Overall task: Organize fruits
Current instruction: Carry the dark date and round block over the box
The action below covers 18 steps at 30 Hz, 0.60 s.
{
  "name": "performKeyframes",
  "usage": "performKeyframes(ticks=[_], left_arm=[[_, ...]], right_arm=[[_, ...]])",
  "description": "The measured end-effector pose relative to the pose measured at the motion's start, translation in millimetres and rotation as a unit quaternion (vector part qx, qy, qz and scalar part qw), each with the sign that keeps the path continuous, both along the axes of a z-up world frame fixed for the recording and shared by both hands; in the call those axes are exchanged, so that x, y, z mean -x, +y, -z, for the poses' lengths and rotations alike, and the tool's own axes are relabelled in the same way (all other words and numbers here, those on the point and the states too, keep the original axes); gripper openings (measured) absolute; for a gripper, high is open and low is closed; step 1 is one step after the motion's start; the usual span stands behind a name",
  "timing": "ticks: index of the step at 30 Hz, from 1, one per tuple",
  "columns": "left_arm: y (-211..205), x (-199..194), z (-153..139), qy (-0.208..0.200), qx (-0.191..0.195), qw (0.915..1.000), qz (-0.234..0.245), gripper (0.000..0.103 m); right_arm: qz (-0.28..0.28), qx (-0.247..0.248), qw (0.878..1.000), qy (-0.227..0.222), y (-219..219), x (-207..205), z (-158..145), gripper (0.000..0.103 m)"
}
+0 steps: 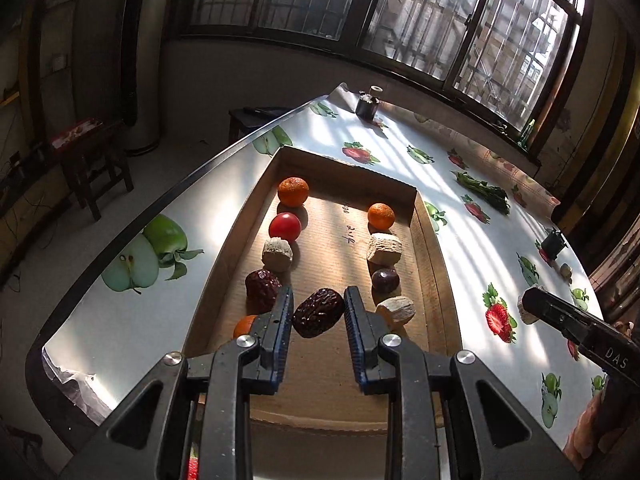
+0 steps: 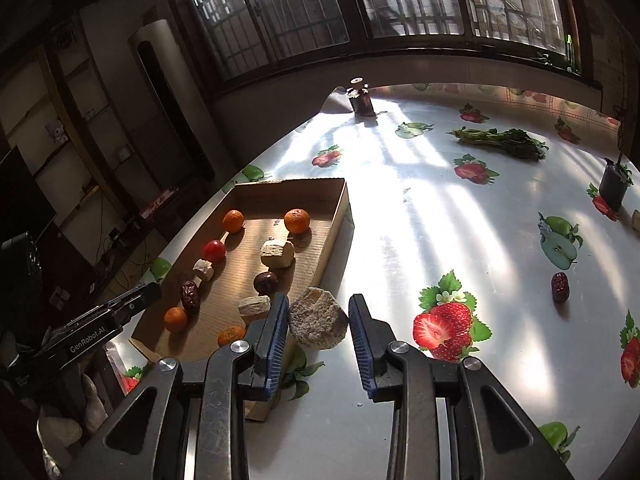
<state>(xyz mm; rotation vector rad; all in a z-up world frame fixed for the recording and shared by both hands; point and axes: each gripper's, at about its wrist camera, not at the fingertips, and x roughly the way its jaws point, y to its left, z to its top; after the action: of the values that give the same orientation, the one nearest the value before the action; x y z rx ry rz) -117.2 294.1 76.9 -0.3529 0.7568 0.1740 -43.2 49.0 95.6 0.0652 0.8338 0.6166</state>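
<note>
A shallow cardboard tray [image 1: 430, 280] holds two rows of items: oranges [image 1: 293, 191], a tomato [image 1: 285, 227], pale rough chunks [image 1: 384, 248], a wrinkled date [image 1: 262, 288] and a dark round fruit [image 1: 385, 280]. My left gripper [image 1: 319, 300] is shut on a dark red date [image 1: 319, 314] over the tray's near end. My right gripper [image 2: 319, 304] is shut on a pale round chunk [image 2: 318, 324] beside the tray's [image 2: 336, 232] right wall. Each gripper shows in the other's view: the left gripper [image 2: 138, 300] and the right gripper [image 1: 528, 304].
The table [image 2: 420, 216] has a fruit-print cloth. A loose date [image 2: 560, 287] lies on it at the right. A bunch of greens [image 2: 504, 142], a small black pot [image 2: 614, 186] and a dark jar [image 2: 362, 100] stand further back. The table's left edge [image 1: 132, 236] runs close to the tray.
</note>
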Motion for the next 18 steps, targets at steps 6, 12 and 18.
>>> performKeyframes(ticks=[6, 12, 18], left_arm=[[7, -14, 5, 0.013, 0.000, 0.9999, -0.001, 0.025], [4, -30, 3, 0.021, -0.002, 0.9997, 0.008, 0.025], [-1, -41, 21, 0.049, 0.014, 0.9986, 0.011, 0.025]], right_arm=[[-0.029, 0.007, 0.999, 0.015, 37, -3, 10, 0.034], [-0.048, 0.013, 0.998, 0.025, 71, -32, 9, 0.034], [-0.086, 0.027, 0.995, 0.050, 120, -82, 13, 0.034]])
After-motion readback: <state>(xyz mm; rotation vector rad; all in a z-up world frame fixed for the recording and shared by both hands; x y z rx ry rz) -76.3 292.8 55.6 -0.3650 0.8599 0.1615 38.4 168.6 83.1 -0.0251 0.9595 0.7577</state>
